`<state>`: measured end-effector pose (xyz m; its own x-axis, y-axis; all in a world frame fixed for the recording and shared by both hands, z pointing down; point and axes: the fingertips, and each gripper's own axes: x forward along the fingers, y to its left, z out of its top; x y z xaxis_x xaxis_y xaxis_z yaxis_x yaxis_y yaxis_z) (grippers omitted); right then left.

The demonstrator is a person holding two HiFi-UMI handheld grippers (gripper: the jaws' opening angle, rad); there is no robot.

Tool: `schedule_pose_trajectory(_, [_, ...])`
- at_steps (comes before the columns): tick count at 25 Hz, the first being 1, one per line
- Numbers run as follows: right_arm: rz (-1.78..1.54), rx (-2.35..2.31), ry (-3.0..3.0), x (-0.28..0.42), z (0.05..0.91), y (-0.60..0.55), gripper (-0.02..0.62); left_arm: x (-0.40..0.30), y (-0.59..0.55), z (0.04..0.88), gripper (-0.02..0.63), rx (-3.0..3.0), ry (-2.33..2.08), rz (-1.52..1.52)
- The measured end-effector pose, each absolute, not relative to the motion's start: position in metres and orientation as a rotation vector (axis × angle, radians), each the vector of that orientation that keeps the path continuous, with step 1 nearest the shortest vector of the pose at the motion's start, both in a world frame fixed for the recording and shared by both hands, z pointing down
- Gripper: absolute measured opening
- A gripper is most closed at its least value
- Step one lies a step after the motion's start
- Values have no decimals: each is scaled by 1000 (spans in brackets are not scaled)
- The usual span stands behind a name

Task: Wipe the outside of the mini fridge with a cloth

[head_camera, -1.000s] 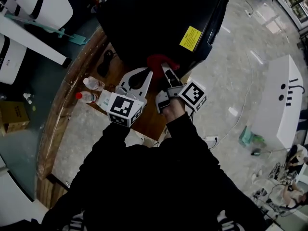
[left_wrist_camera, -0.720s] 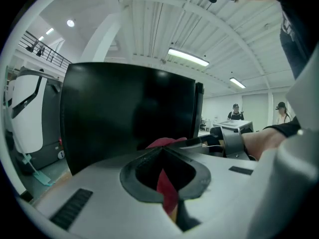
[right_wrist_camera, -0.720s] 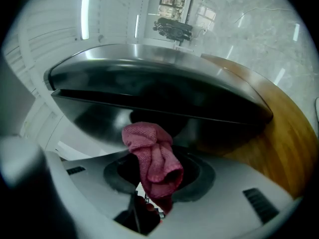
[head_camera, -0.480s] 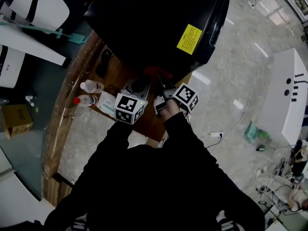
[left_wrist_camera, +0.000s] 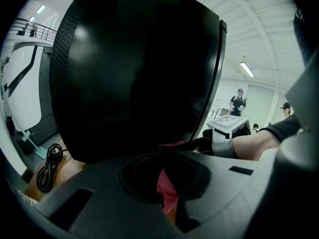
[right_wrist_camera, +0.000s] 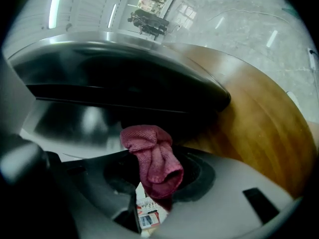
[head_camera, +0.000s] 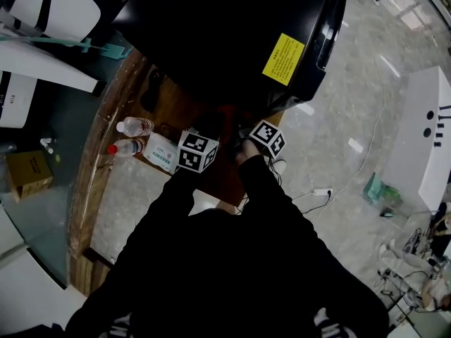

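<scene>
Right gripper (right_wrist_camera: 149,156): jaws closed on a red cloth (right_wrist_camera: 152,158) under the black mini fridge (head_camera: 232,34). Left gripper (left_wrist_camera: 167,153): jaws together, pinching 1 cloth fold.

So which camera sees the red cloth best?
The right gripper view: the red cloth sits in the middle, pinched in the right gripper. The left gripper view shows only a red sliver between its jaws; the head view, a dim red speck.
</scene>
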<state>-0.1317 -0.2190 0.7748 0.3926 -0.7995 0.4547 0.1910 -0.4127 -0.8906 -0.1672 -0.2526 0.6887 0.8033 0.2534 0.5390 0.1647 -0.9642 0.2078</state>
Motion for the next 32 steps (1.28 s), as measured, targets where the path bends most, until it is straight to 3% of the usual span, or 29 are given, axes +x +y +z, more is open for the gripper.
schedule_pose_trajectory(6, [-1240,-1696,684,-133,790,-219,144,-177,-240,682,6,2786,339,849])
schedule_pose_trajectory(13, [-1197,-1806,1024,-165,736,-166,144,-176,-194,609,6,2863,431,627])
schedule_pose_trajectory(22, [-537,-2396,1361,-119,555,-64,144,-163,-114,510,6,2829,418,345])
schedule_pose_trajectory(27, [-158,-2437,1576,-84,461,-61,144,-143,-93,465,6,2941,295,229])
schedule_pose_trajectory(32, [-120,-2381,1728,-65,438,-76,146,-129,-84,449,6,2999,152,197])
